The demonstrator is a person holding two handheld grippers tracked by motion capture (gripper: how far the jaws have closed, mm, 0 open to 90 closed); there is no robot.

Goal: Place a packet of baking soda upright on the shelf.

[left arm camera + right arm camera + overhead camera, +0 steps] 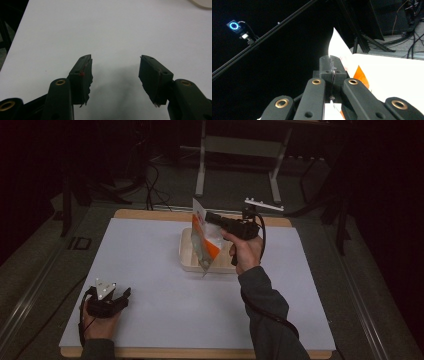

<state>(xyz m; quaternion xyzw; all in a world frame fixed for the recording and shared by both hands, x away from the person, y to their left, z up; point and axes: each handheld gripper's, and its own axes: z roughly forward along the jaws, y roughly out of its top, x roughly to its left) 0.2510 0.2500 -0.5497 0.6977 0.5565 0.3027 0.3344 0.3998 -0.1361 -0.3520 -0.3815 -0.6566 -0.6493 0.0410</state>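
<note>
The right hand-held gripper (210,216) is clamped on a thin orange-and-white packet's (206,242) top edge, dangling it over a tray (186,255). It looks light, floppy, slippery. The left hand-held gripper (122,296) rests apart on the table (150,270).

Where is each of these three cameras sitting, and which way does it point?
High view: above the person's side, looking forward and down on the white table; both forearms, the left claw and right claw show.
Left gripper view: rides the left claw, facing bare tabletop; jaws apart.
Right gripper view: rides the right claw, tilted up toward dark background; jaws shut on the orange-and-white packet.
Shared: the high and right gripper views both show the packet.
</note>
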